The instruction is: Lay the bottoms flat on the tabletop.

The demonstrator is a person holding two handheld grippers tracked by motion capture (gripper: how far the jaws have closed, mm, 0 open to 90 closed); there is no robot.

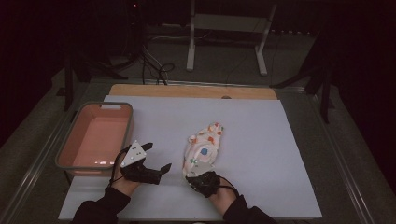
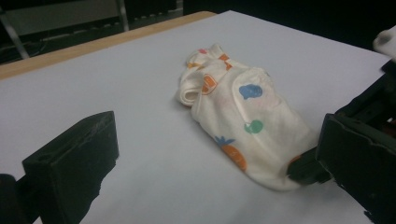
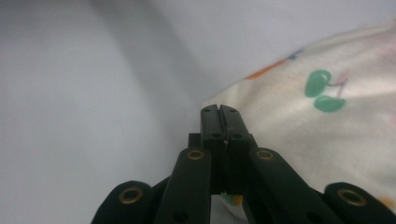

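My right gripper (image 1: 194, 176) pinches the near edge of the printed cloth (image 1: 204, 147), my left gripper (image 1: 156, 158) gapes wide, the pink bin (image 1: 70, 135) sits empty.

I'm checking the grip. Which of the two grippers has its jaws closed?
The right gripper, pinched on the near edge of the printed cloth; the left gripper stands open beside it.

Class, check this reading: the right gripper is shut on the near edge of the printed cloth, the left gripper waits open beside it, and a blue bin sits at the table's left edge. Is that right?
One detail is wrong: the bin is pink, as the high view shows. The rest stands: the right gripper is shut on the near edge of the printed cloth, and the left gripper waits open beside it.
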